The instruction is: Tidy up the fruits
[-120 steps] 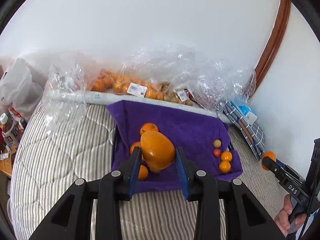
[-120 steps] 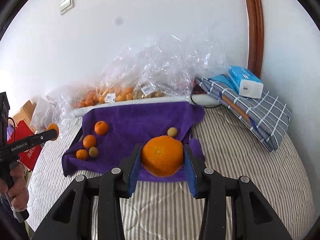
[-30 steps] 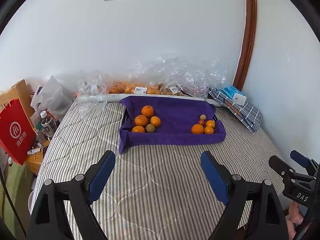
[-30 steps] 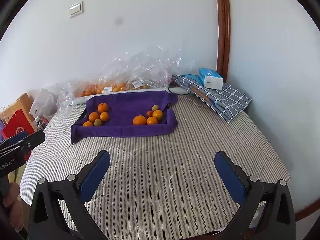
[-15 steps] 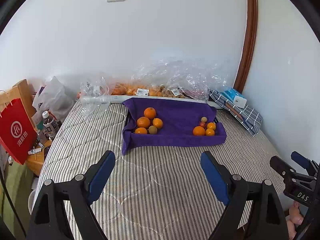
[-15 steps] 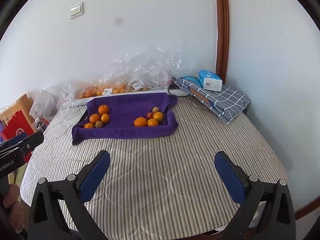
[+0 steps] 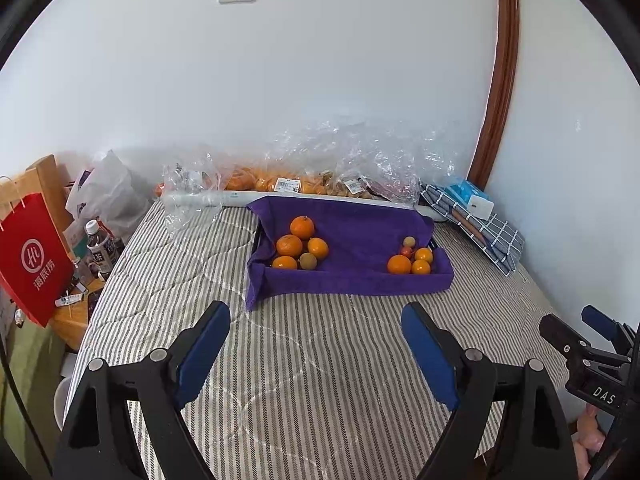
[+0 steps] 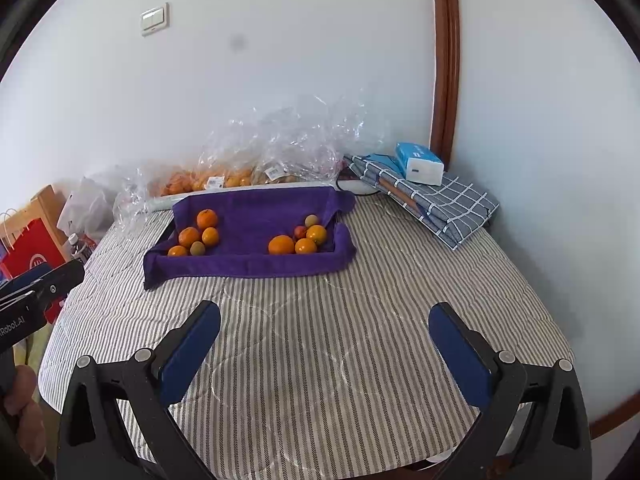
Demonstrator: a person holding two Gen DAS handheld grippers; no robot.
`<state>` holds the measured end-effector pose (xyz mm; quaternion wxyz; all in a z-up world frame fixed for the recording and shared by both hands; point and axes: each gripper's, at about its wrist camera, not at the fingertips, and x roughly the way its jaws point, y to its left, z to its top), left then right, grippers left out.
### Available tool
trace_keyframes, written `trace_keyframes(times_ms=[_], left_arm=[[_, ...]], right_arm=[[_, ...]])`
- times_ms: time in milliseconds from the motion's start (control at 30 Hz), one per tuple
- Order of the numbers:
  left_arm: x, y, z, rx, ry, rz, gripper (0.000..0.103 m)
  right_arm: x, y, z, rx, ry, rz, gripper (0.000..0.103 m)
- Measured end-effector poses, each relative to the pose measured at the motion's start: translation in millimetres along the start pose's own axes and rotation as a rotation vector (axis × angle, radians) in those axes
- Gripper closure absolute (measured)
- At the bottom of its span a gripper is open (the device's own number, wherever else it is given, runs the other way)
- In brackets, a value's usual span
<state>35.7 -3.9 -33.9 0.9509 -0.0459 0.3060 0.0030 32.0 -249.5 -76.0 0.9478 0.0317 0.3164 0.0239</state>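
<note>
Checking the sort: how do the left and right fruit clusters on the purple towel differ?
The left fruit cluster has four orange citrus and one greenish-brown fruit; the right fruit cluster has three orange citrus, a small red fruit and a pale yellowish one. The left one's oranges look larger. Both rest on the purple towel.

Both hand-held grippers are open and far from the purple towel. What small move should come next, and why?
Probably none toward the fruit: keep both back. The left hand-held gripper and right hand-held gripper are open and empty, and the fruits already lie in two groups on the purple towel.
</note>
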Motion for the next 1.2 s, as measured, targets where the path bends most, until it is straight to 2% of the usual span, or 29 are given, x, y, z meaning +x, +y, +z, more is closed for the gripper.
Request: trace_keyframes(times_ms=[1200], left_arm=[[-2.2,3.5,0.2,0.019,-0.008,0.001,0.016]], right_arm=[[-2.1,-3.1,-4.0,0.015,-0.002,0.004,0.001]])
